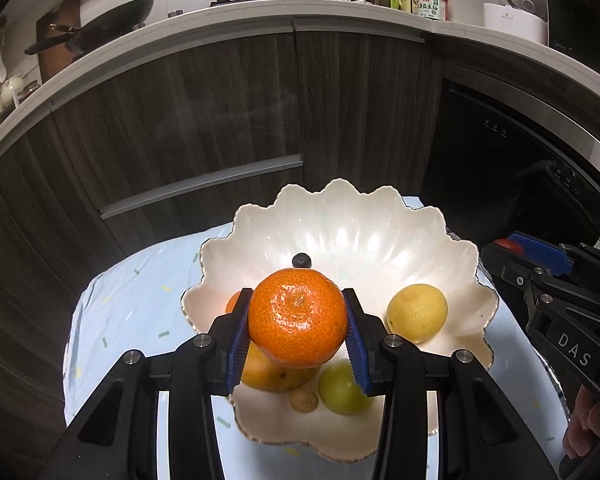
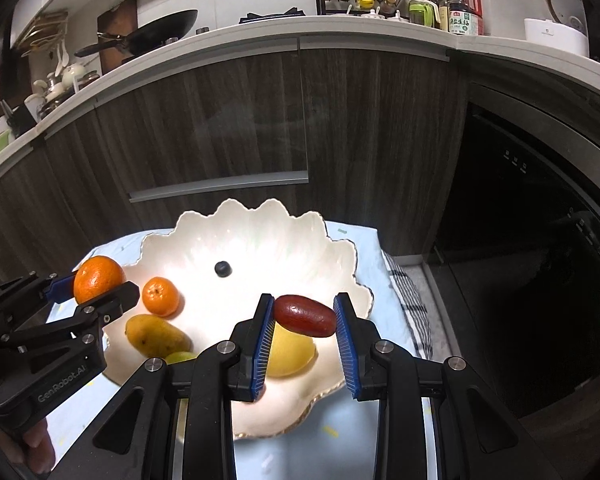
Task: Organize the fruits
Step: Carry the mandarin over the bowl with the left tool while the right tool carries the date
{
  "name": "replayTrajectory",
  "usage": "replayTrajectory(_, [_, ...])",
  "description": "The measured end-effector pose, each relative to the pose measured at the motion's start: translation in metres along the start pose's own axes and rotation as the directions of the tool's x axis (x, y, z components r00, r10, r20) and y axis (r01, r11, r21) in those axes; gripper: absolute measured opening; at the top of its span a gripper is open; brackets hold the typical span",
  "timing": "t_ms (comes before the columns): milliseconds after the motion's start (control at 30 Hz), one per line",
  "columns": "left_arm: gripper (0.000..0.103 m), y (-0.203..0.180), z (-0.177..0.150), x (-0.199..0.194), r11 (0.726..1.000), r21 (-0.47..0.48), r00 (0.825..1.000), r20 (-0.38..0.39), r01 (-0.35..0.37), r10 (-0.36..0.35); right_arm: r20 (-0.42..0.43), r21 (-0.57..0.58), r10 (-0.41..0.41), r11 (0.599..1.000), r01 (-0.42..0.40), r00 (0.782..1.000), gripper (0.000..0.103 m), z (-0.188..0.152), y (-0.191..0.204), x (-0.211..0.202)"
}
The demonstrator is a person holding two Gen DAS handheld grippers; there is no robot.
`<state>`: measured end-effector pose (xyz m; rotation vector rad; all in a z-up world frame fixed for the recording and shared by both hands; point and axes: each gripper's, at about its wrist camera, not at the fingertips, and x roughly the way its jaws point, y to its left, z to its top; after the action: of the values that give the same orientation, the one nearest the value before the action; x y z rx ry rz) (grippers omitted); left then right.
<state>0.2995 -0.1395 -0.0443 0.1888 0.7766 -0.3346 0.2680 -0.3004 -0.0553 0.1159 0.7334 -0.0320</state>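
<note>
My left gripper [image 1: 298,334] is shut on a large orange [image 1: 298,318] and holds it above the white scalloped bowl [image 1: 340,216]. In the bowl lie a lemon [image 1: 417,312], a mango [image 1: 272,374], a green fruit [image 1: 340,388], a small brown fruit [image 1: 304,399] and a blueberry [image 1: 302,260]. My right gripper [image 2: 305,334] holds a red date [image 2: 305,315] between its blue pads, above the bowl's [image 2: 260,220] right side and the lemon [image 2: 290,354]. A small tangerine [image 2: 161,296] lies in the bowl.
The bowl stands on a small table with a light blue cloth [image 1: 140,280]. Dark wood kitchen cabinets [image 1: 180,120] stand close behind it, and a dark dishwasher front [image 1: 500,160] is to the right. A checked towel [image 2: 410,300] hangs at the table's right edge.
</note>
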Motion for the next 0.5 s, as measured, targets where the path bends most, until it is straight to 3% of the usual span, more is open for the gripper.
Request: replayTrajectory(500, [0.042, -0.001, 0.010, 0.044, 1.000, -0.003, 0.999, -0.049, 0.018, -0.018, -0.033, -0.005, 0.004, 1.000, -0.005, 0.999, 0.031, 0.012, -0.007, 0.041])
